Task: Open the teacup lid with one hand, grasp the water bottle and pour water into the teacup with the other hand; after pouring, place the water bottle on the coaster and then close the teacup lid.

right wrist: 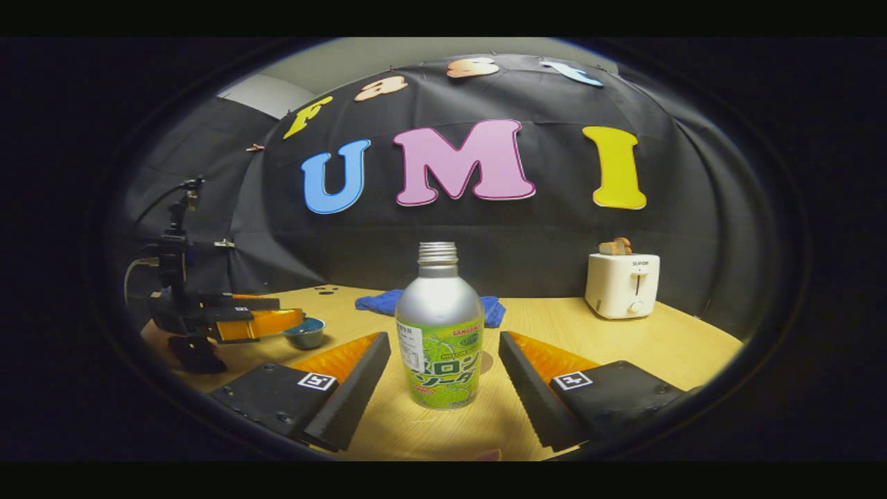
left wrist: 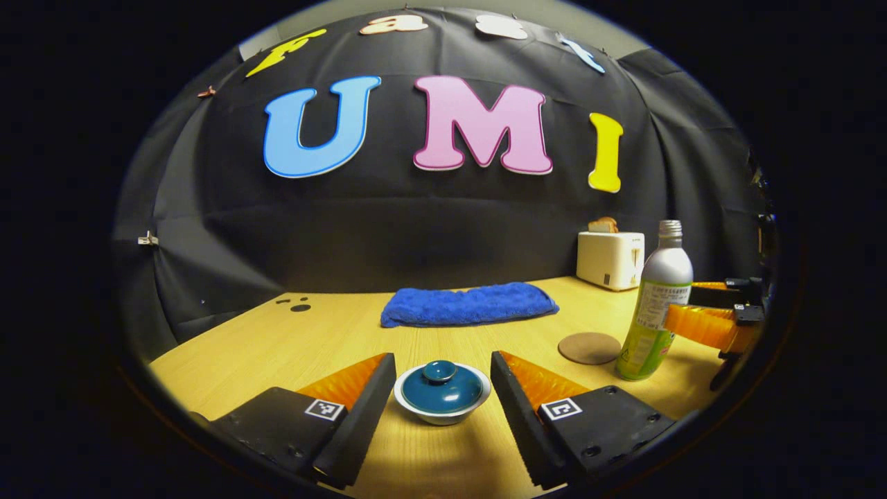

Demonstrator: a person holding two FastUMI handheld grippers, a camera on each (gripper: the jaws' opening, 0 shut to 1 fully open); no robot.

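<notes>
Lighting was dim and warm. The desk [left wrist: 443, 326] showed soft glare near its front edge. Fisheye distortion curved both views; focus stayed sharp centrally.

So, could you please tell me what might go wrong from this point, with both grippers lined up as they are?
1. The water bottle is tall, narrow and has no cap; it stands between the open jaws of the right gripper, so an uneven close could tip and spill it.
2. The lid on the teacup has only a small knob; the left gripper might slip off it or drag the cup.
3. The coaster sits close beside the bottle, so a nudge could shift it.
</notes>
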